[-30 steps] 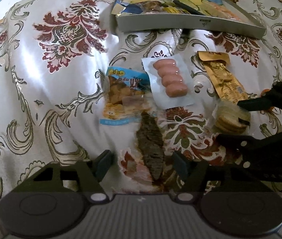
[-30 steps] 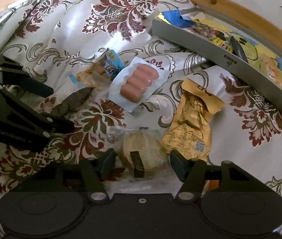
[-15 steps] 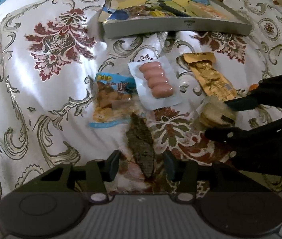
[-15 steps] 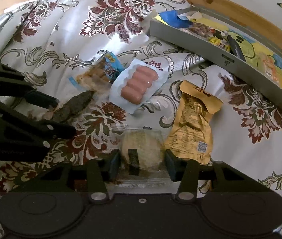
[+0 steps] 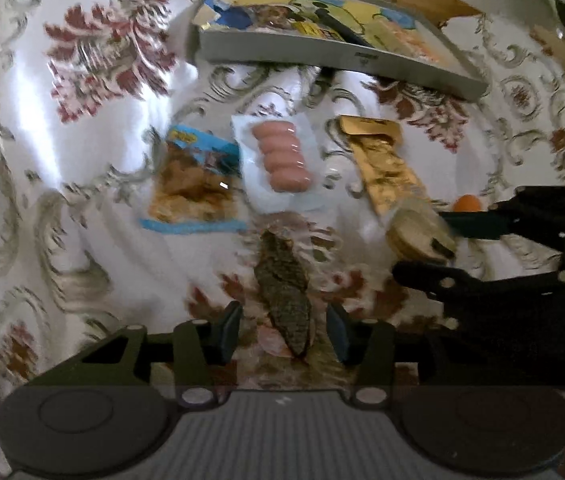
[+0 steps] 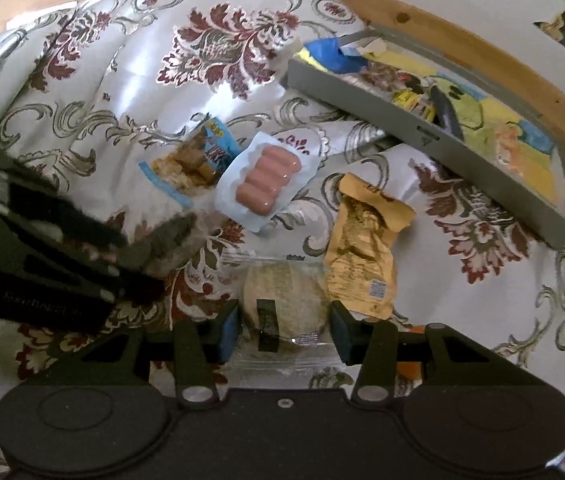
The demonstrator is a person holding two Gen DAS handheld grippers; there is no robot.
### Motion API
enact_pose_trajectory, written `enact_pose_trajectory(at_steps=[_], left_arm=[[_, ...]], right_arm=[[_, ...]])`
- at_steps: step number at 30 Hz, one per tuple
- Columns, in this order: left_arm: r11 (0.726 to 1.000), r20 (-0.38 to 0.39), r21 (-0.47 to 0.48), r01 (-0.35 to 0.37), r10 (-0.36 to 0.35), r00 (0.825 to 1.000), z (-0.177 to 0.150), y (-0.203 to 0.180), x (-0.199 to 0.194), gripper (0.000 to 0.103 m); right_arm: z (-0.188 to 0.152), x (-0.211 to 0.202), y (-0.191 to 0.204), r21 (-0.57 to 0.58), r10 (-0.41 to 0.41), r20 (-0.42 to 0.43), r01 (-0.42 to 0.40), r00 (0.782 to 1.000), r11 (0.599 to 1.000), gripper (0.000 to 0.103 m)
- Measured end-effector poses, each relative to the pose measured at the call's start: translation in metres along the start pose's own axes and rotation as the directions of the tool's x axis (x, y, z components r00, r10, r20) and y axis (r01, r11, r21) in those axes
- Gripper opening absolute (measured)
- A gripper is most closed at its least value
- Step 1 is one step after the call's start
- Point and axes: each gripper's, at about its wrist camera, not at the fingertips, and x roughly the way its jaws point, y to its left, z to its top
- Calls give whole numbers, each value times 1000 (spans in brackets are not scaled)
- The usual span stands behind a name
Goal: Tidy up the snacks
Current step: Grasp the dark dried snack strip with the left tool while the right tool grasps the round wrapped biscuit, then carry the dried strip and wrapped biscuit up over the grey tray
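The left gripper (image 5: 284,330) has its two fingers on either side of a long, dark, rough strip of dried snack (image 5: 284,284). A small gap shows on both sides, so it is closing in but not squeezing yet. The right gripper (image 6: 284,326) sits around a round pale cake in a clear plastic wrapper (image 6: 282,300), and its blue pads look pressed against the wrapper's sides.

The grey flat tray (image 5: 322,50) at the far edge of the flowery shiny cloth (image 5: 82,140) is where the snacks seem meant to go. It already holds some bright packets. Just in front of the tray lie a clear pack of four pink sausages (image 5: 282,158), a gold foil packet (image 5: 386,164) and a blue-and-orange bag of crunchy bits (image 5: 196,178). The dark strip and the round cake lie nearer the grippers than these three.

Things could go wrong here. The clear wrapper is slippery, so the cake may slide out when lifted. The dark strip is thin and may bend or drop. The two grippers are close together and might bump. The soft cloth could get pinched and pulled up too.
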Motion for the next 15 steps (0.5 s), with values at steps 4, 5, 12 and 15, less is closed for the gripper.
enact_pose_trajectory(at_steps=[4, 5, 12, 15], left_arm=[[999, -26, -27, 47, -48, 998, -6, -4, 1, 49], [998, -27, -35, 54, -55, 998, -7, -4, 0, 49], [988, 14, -85, 130, -129, 992, -8, -1, -9, 49], [982, 22, -100, 159, -157, 987, -7, 0, -10, 49]], right_arm=[[0, -11, 0, 8, -28, 16, 28, 999, 1000, 48], [-1, -14, -1, 7, -36, 23, 36, 999, 999, 48], [1, -33, -6, 40, -74, 77, 71, 994, 997, 48], [2, -39, -5, 53, -84, 92, 79, 992, 995, 49]])
